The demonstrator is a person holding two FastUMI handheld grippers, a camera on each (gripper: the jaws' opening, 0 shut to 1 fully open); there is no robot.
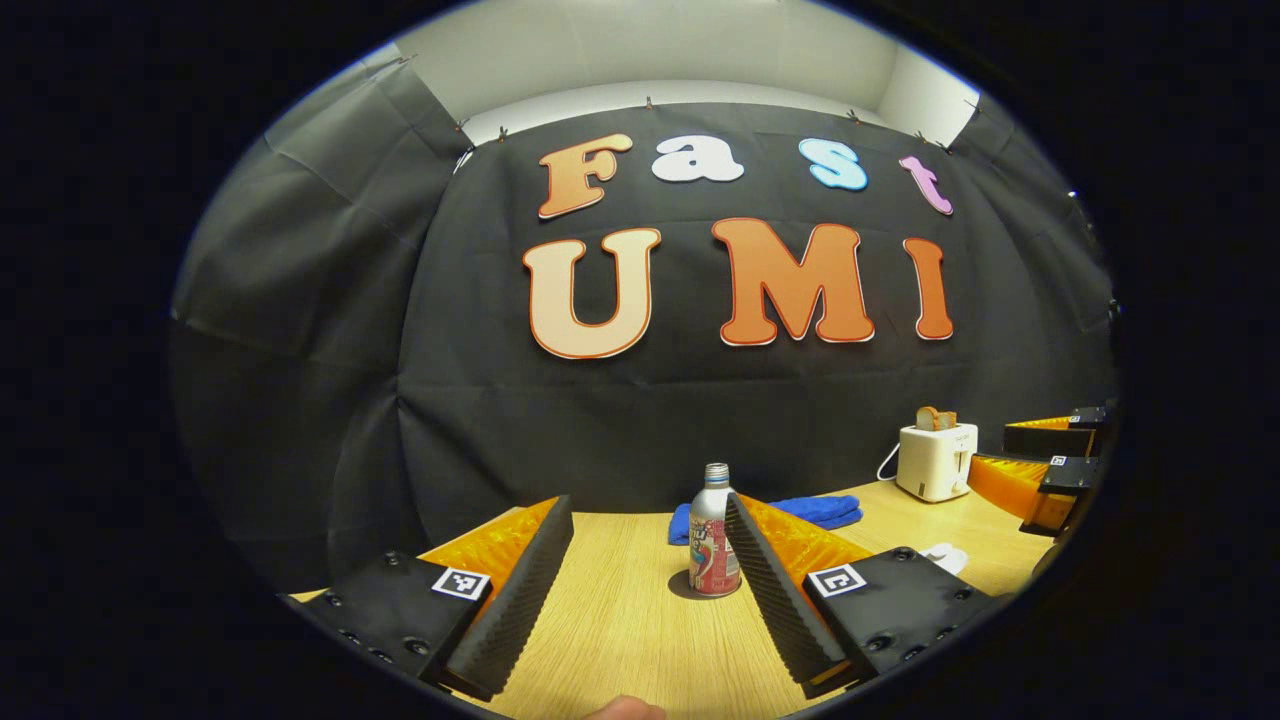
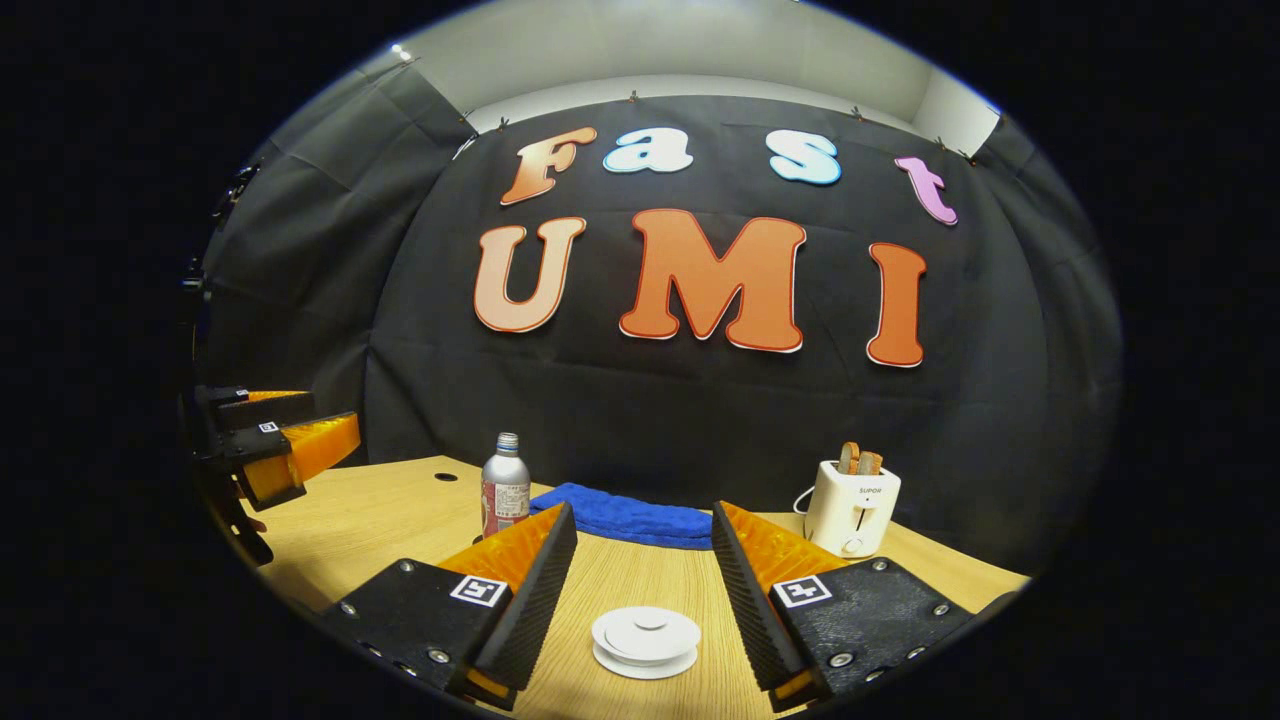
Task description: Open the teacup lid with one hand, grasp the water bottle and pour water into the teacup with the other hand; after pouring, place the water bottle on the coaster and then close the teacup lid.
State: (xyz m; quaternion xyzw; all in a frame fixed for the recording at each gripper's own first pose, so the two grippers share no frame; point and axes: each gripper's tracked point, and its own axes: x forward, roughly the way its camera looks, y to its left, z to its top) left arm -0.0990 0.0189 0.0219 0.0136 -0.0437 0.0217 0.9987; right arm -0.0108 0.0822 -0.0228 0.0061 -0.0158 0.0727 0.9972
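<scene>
Your left gripper (image 1: pixel 650 590): jaws apart, water bottle (image 1: pixel 713 535) upright on bench (image 1: pixel 620 640) ahead. Your right gripper (image 2: pixel 640 590): jaws apart, lidded teacup (image 2: pixel 646 640) between.

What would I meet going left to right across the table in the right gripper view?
The other gripper → water bottle → blue cloth → toaster. The lidded teacup sits nearer, between this gripper's open jaws.

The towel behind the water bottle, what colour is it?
The towel is blue, lying folded on the table against the black cloth wall. It shows best in the right gripper view.
</scene>
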